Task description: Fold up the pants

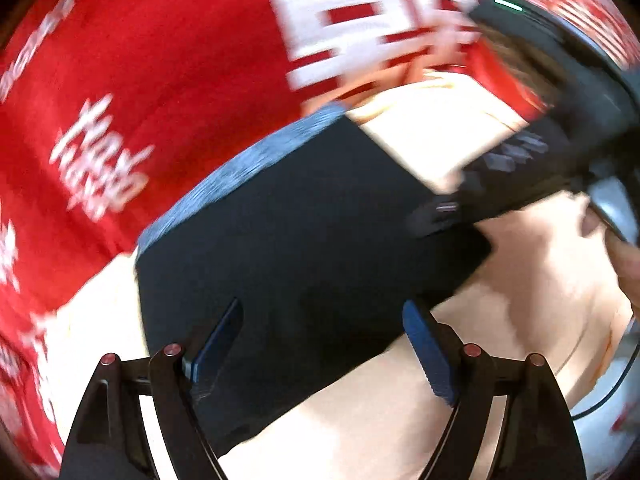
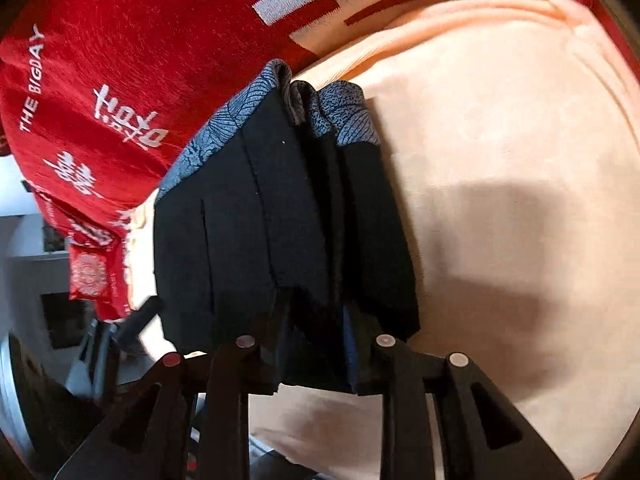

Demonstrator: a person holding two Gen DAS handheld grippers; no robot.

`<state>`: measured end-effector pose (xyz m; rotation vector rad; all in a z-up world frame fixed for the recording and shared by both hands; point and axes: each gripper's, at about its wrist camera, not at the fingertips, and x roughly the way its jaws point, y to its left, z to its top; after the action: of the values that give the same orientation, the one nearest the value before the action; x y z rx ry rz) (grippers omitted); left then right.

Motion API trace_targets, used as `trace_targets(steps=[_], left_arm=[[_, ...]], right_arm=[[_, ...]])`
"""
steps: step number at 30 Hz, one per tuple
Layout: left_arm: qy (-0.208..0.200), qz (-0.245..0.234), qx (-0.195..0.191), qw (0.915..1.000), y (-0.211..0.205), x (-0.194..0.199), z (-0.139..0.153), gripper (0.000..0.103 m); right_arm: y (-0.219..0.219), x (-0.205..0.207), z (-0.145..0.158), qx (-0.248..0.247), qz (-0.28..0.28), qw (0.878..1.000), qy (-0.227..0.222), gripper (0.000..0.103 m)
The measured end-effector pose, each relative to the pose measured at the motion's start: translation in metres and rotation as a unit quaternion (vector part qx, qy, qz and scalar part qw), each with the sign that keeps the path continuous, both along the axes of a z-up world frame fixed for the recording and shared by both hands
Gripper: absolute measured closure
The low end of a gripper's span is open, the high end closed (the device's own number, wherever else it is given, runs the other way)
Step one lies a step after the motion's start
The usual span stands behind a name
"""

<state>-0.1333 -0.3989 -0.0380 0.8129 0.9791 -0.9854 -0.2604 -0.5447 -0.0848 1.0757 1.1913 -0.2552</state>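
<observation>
The black pants [image 1: 300,240] lie folded into a compact stack on a peach cloth, their grey patterned waistband [image 1: 240,172] towards the red blanket. My left gripper [image 1: 326,344] hangs just above the stack's near part, jaws wide open, nothing pinched. In the left wrist view my right gripper [image 1: 440,212] reaches in from the right to the stack's edge. In the right wrist view the pants [image 2: 240,220] run away from me, waistband [image 2: 352,120] at the far end. My right gripper [image 2: 316,352] is closed on the near folded edge, with fabric filling the gap and covering its fingertips.
A red blanket [image 1: 160,60] with white lettering covers the surface behind and left of the pants. The peach cloth [image 2: 500,160] spreads to the right. A person's hand [image 1: 624,256] holds the right gripper. A thin cable [image 1: 616,384] hangs at the right edge.
</observation>
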Motion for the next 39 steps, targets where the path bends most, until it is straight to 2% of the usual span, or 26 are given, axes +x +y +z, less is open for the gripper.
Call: trace_targets(steps=[3, 7, 8, 9, 13, 15, 17, 24, 26, 27, 29, 33, 39], left_arm=[[0.017, 0.042, 0.019, 0.9988, 0.018, 0.026, -0.002, 0.020], [0.015, 0.090, 0.032, 0.9953, 0.039, 0.063, -0.006, 0.020], [0.024, 0.106, 0.030, 0.9936, 0.044, 0.074, -0.006, 0.020], [0.029, 0.118, 0.031, 0.9921, 0.047, 0.084, -0.007, 0.020], [0.045, 0.188, 0.029, 0.9807, 0.065, 0.124, -0.013, 0.020], [0.057, 0.210, 0.024, 0.9756, 0.070, 0.137, -0.014, 0.020], [0.070, 0.229, 0.018, 0.9707, 0.074, 0.151, -0.016, 0.020], [0.097, 0.260, 0.031, 0.9603, 0.076, 0.176, -0.051, 0.020], [0.090, 0.257, 0.028, 0.9618, 0.078, 0.175, -0.056, 0.018], [0.085, 0.256, 0.028, 0.9625, 0.079, 0.174, -0.056, 0.014], [0.085, 0.253, 0.030, 0.9632, 0.079, 0.174, -0.056, 0.013], [0.096, 0.254, 0.029, 0.9620, 0.081, 0.176, -0.058, 0.013], [0.090, 0.253, 0.029, 0.9629, 0.079, 0.176, -0.056, 0.013]], right_arm=[[-0.001, -0.004, 0.001, -0.009, 0.002, 1.000, 0.008, 0.072], [0.002, -0.001, 0.004, -0.034, 0.012, 0.999, 0.027, 0.070], [0.005, 0.002, 0.006, -0.052, 0.022, 0.998, 0.037, 0.068], [0.009, 0.006, 0.006, -0.075, 0.033, 0.995, 0.053, 0.060], [0.020, 0.017, 0.003, -0.132, 0.065, 0.986, 0.084, 0.056], [0.020, 0.017, 0.005, -0.139, 0.062, 0.984, 0.095, 0.048], [0.018, 0.016, 0.008, -0.136, 0.054, 0.984, 0.099, 0.046], [0.020, 0.014, 0.019, -0.142, 0.052, 0.984, 0.096, 0.046], [0.021, 0.013, 0.020, -0.143, 0.054, 0.984, 0.096, 0.044], [0.020, 0.012, 0.019, -0.143, 0.054, 0.983, 0.099, 0.038], [0.019, 0.009, 0.019, -0.138, 0.049, 0.984, 0.100, 0.034], [0.012, 0.001, 0.022, -0.138, 0.032, 0.985, 0.102, 0.034], [-0.002, -0.008, 0.025, -0.132, 0.014, 0.986, 0.102, 0.032]])
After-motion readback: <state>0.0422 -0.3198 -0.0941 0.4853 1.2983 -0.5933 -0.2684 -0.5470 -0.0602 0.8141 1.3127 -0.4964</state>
